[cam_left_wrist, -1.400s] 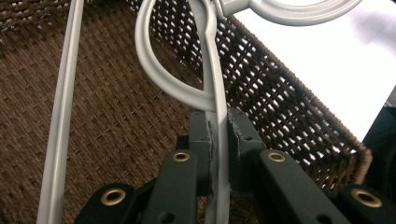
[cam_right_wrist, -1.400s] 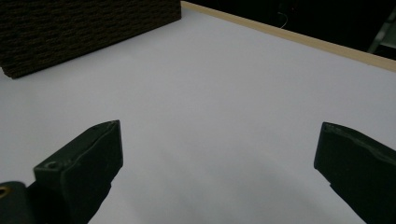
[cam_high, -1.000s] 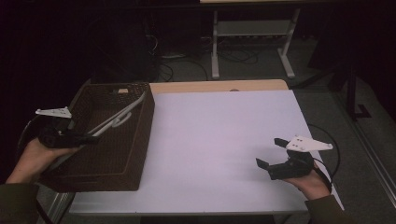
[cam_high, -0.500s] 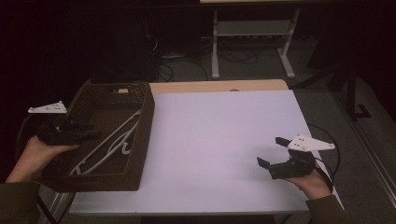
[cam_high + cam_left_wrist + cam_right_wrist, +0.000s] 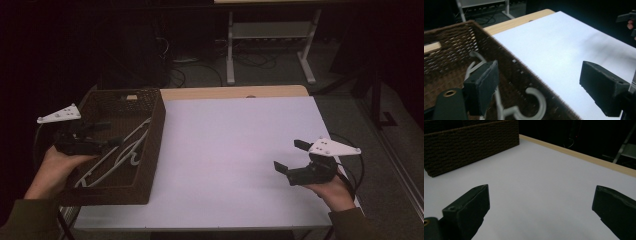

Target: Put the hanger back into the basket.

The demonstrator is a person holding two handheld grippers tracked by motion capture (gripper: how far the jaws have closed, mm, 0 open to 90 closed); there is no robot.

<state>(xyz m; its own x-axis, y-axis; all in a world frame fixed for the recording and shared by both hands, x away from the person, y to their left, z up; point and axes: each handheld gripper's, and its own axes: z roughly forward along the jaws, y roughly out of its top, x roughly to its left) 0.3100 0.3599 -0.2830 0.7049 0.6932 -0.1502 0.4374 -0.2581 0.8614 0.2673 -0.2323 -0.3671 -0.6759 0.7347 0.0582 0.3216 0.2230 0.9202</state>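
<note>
A brown wicker basket [image 5: 155, 145] sits on the left part of the white table [image 5: 235, 145]. White plastic hangers [image 5: 125, 150] lie inside it. My left gripper [image 5: 110, 133] hovers open over the basket's left half, just above the hangers, holding nothing. In the left gripper view the open gripper [image 5: 540, 72] straddles the basket's rim [image 5: 506, 57], with a hanger hook [image 5: 541, 100] below. My right gripper [image 5: 289, 155] is open and empty above the table's right front. In the right gripper view this gripper [image 5: 541, 202] faces bare tabletop, with the basket [image 5: 471, 145] far off.
The table's wooden far edge [image 5: 235, 92] shows beyond the white surface. Behind the table stands a metal rack [image 5: 270, 40] with cables on the dark floor. A cable [image 5: 352, 165] trails from the right gripper off the table's right side.
The basket looked tipped a second ago and now sits flat with the hangers showing. My left gripper has shifted slightly right over them. The right gripper has barely moved.
</note>
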